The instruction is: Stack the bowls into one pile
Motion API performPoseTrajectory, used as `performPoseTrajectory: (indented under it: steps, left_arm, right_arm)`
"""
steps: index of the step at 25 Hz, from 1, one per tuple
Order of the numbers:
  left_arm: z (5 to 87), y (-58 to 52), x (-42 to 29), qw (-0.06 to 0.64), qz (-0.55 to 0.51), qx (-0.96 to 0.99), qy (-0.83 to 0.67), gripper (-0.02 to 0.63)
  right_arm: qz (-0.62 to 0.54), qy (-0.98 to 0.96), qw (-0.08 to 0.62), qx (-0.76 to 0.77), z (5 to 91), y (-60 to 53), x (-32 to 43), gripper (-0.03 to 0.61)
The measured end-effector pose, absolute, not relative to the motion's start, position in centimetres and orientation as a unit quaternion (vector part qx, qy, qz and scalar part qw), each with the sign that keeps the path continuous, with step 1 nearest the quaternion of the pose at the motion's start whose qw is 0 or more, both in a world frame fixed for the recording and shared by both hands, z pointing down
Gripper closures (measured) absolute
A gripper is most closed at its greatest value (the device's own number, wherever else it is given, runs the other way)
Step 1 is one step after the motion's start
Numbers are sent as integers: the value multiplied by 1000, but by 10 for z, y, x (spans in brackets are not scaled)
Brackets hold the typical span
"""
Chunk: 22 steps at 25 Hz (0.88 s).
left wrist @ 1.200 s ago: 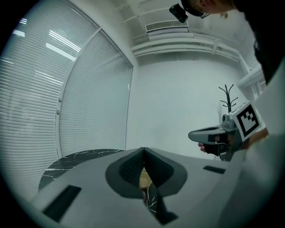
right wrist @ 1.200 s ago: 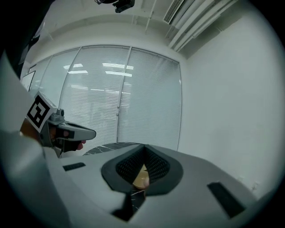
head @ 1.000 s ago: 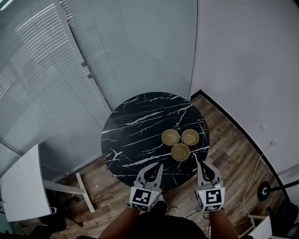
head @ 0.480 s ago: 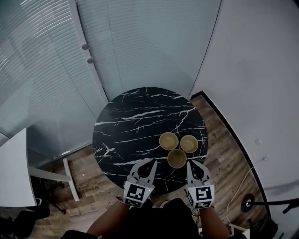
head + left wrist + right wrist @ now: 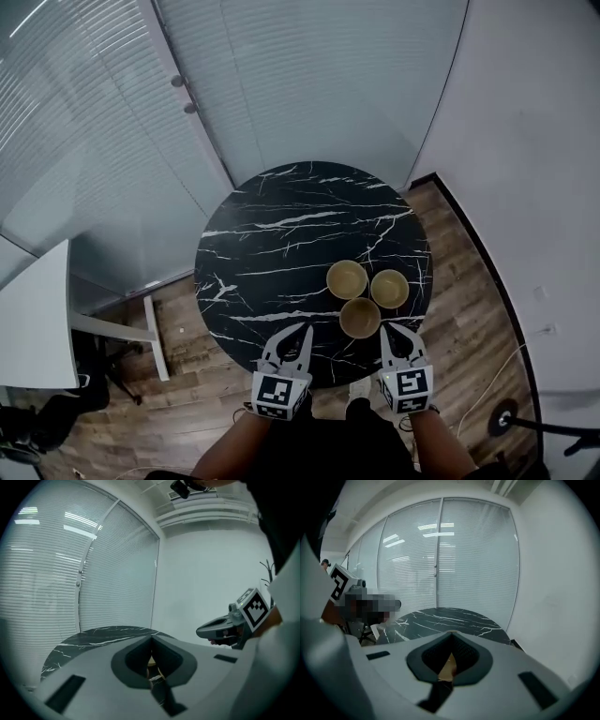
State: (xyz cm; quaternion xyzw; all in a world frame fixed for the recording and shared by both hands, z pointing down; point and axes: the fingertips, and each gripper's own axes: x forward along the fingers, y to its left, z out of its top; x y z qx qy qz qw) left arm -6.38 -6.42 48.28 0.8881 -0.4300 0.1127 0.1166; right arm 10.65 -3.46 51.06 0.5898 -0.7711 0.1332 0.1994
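Both tongs hover at the near rim of the black marble table (image 5: 272, 244). The left gripper (image 5: 296, 334) is at about 6 o'clock and the right gripper (image 5: 398, 333) at 5, each with jaws pinched together on nothing. Just past them, around the table's 4 o'clock, the bowls sit unstacked in a tight triangle: nearest bowl (image 5: 360, 317) at the triangle's 6, left bowl (image 5: 346, 278) at 10, right bowl (image 5: 389, 288) at 2. Window blinds (image 5: 281, 84) beyond at 12.

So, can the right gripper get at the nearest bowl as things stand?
Probably yes: the nearest bowl sits just ahead of the right gripper on the table, with nothing between them; its jaws are shut and would need opening.
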Motion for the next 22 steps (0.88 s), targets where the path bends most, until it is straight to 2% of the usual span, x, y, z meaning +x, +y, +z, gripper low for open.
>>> performPoseTrajectory:
  steps: [9, 14, 22]
  left_arm:
    - [514, -50, -46, 131, 141, 873, -449, 604]
    - [521, -51, -39, 116, 159, 873, -447, 604]
    - [537, -52, -41, 133, 168, 864, -456, 604]
  right_arm:
    - [182, -781, 237, 548, 573, -41, 130, 566]
    - [216, -771, 244, 547, 602, -54, 154, 482]
    - [228, -782, 284, 506, 630, -54, 149, 457]
